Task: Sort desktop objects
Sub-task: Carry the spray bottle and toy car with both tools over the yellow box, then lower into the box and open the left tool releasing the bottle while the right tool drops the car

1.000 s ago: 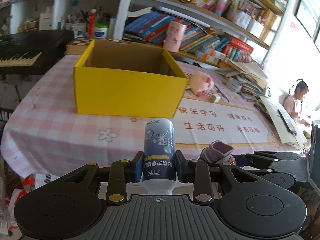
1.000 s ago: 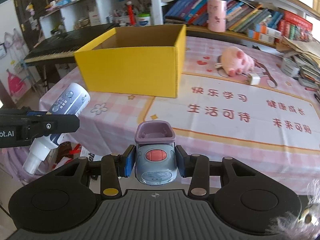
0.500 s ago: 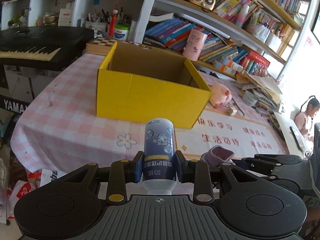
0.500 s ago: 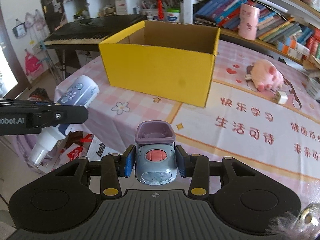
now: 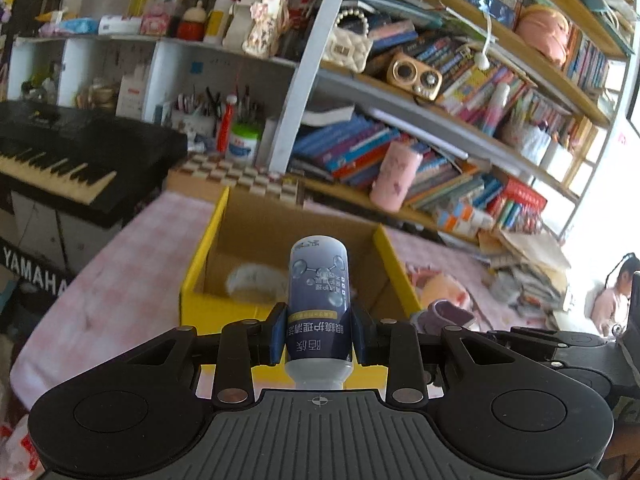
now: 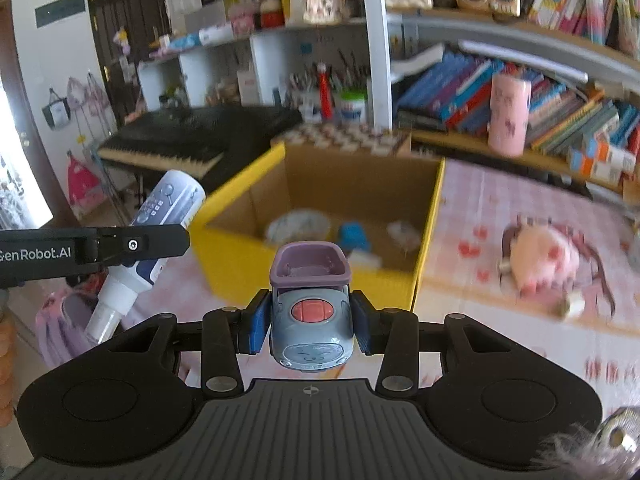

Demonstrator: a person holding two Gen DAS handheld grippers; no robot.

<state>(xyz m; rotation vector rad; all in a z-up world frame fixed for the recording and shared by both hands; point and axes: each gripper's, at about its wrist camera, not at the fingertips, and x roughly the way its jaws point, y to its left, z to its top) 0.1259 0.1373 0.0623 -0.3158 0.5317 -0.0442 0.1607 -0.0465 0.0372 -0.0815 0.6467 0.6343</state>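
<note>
My left gripper (image 5: 319, 334) is shut on a dark blue spray bottle (image 5: 319, 300) with white lettering, its base pointing ahead. The same bottle (image 6: 154, 236) shows at the left of the right wrist view. My right gripper (image 6: 310, 320) is shut on a grey toy car (image 6: 310, 320) with a purple seat and a red button. Ahead of both stands an open yellow cardboard box (image 5: 208, 256) (image 6: 430, 232) on the pink checked tablecloth. Blurred small items lie inside it, among them a white one (image 6: 298, 222) and a blue one (image 6: 354, 234).
A pink plush pig (image 6: 540, 260) lies on the cloth right of the box. A black keyboard (image 5: 60, 152) stands at the left. Crowded bookshelves with a pink cup (image 6: 508, 116) line the back. A person (image 5: 612, 292) sits at the far right.
Both grippers have risen and come closer to the yellow box, so its inside now shows. The bottle and the toy car stay gripped as before.
</note>
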